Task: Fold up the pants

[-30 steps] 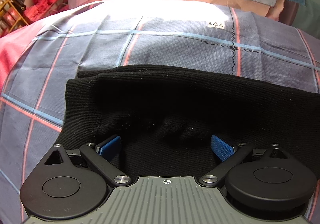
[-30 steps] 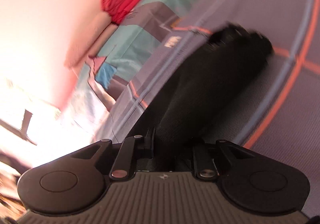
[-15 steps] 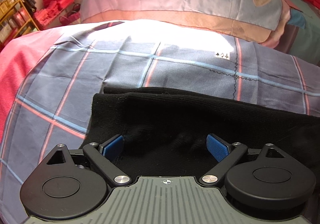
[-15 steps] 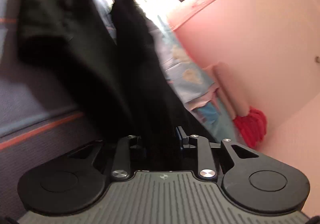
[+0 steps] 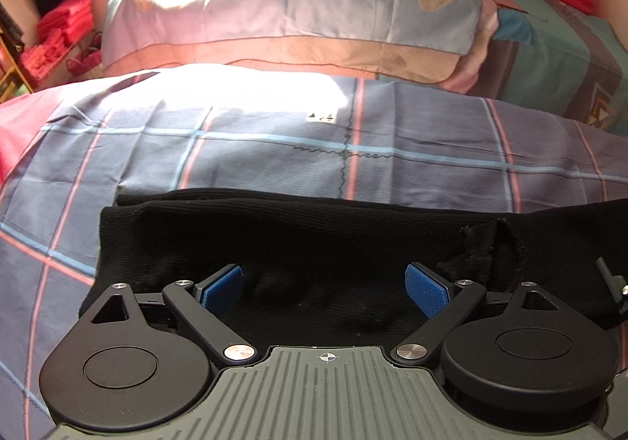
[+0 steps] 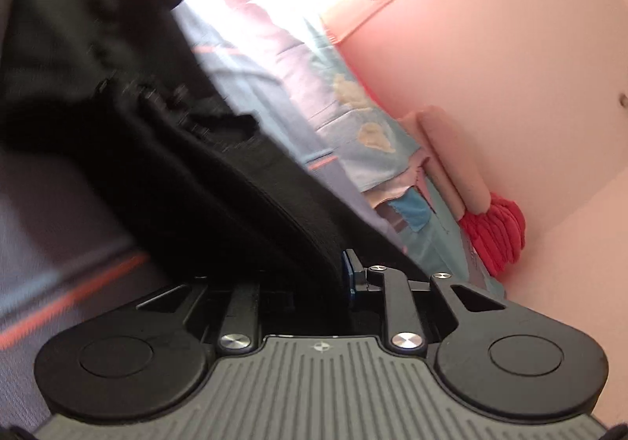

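Note:
Black knit pants (image 5: 314, 236) lie folded lengthwise across a checked blue-grey bedspread (image 5: 274, 149). My left gripper (image 5: 324, 287) is open, its blue pads (image 5: 221, 289) hovering over the near edge of the pants, holding nothing. My right gripper (image 6: 314, 283) is shut on a bunch of the black pants (image 6: 165, 149) and holds that end lifted off the bed; the cloth hides the left finger. In the left wrist view the lifted end rises at the right (image 5: 549, 243), with part of the right gripper (image 5: 612, 283) at the edge.
Pillows (image 5: 294, 8) and a folded teal quilt (image 5: 557, 51) lie at the head of the bed. A red folded cloth (image 6: 494, 236) sits against the pink wall (image 6: 510, 47). Shelves with red clothes (image 5: 51, 39) stand at far left.
My left gripper has drawn back toward the near edge of the pants, still open. My right gripper has swung round with the pants end, bringing it over toward the left gripper.

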